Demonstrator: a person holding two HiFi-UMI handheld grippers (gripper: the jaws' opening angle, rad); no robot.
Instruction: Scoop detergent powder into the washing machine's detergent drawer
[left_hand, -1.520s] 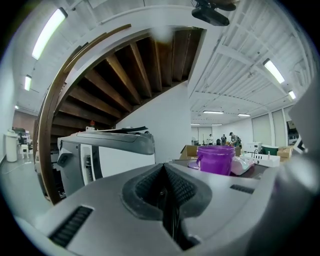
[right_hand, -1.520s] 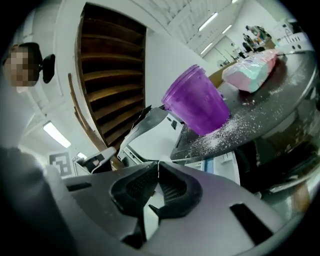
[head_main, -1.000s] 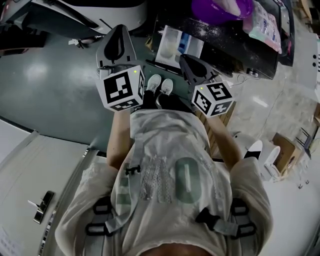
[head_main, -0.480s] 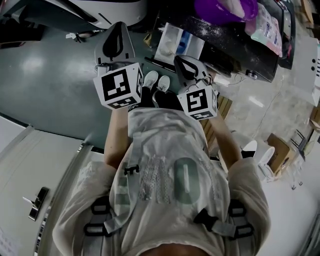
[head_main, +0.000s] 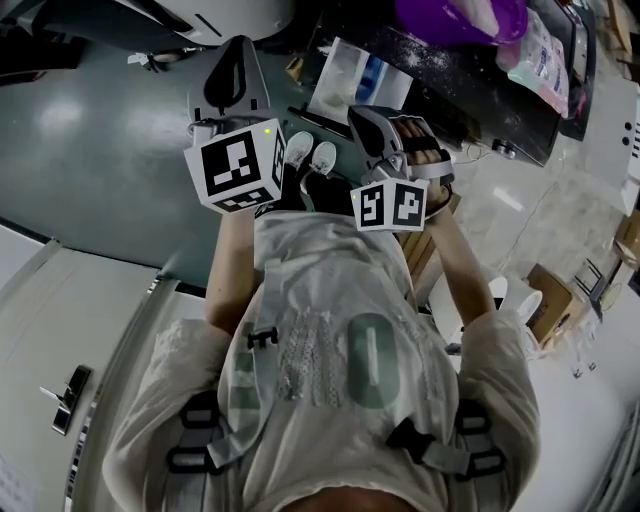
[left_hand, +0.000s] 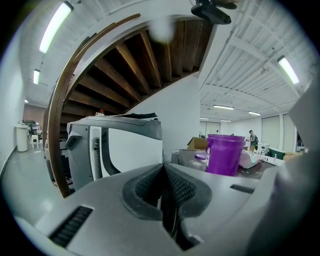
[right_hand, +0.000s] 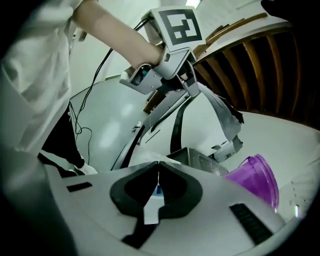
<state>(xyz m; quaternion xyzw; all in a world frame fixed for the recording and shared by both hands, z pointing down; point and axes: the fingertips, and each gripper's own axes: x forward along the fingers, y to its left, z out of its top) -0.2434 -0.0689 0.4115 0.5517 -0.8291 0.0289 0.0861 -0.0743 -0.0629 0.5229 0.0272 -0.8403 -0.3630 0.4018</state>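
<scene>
Head view showed the person standing on a grey-green floor, white shoes below, with the left gripper and right gripper held side by side, near each other but apart. Ahead of the right gripper, a purple tub sat on a dark counter dusted with white powder. A white washing machine stood ahead of the left gripper. Left gripper view had its 2 jaws clenched together on nothing, the washing machine left of them and the purple tub to the right, both well beyond. Right gripper view likewise had its 2 jaws pressed together and empty, with the left gripper above and the purple tub at lower right.
</scene>
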